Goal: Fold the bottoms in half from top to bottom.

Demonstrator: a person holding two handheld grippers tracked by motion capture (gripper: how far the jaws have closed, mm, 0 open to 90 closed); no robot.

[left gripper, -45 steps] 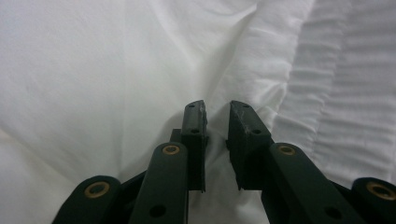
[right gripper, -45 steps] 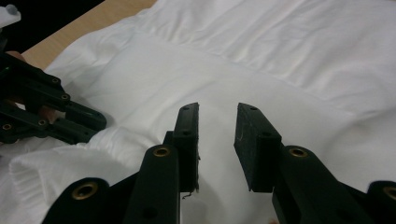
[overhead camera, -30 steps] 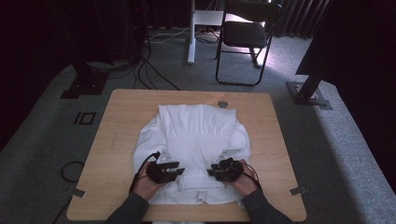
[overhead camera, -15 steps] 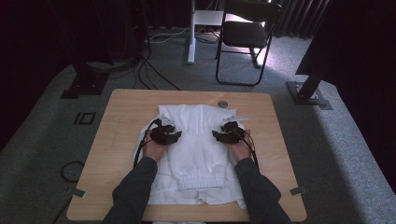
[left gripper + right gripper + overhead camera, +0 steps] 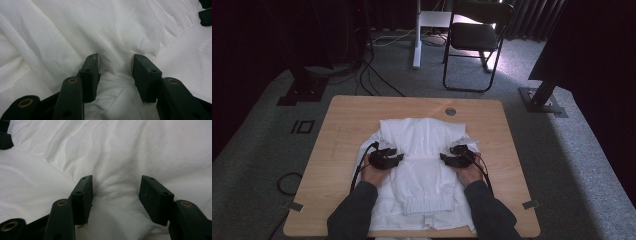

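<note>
A white garment [image 5: 424, 170] lies spread on the middle of the wooden desk [image 5: 342, 125]. It is folded over itself, and a ribbed hem shows on top near the person's side. A bit of cloth at the near edge hangs close to the rim of the desk.

The left hand-held gripper [image 5: 398, 158] sits on the left side of the garment. Its jaws have just been opening. In the left gripper view the left hand-held gripper [image 5: 115, 65] stands partly apart, with a soft bump of white cloth between the jaws. The pads seem to stand just off the cloth, but the folds make this hard to see for sure.

The right hand-held gripper [image 5: 445, 157] sits on the right side of the garment, across from the left one. Its jaws have just been opening too. In the right gripper view the right hand-held gripper [image 5: 116, 186] is let go, with a wide gap and flat cloth under it.

The person's dark sleeves [image 5: 354, 210] come in from the near edge. Behind the desk stands a black chair [image 5: 477, 40] on grey carpet [image 5: 267, 145], with black cables [image 5: 377, 75] on the floor.
</note>
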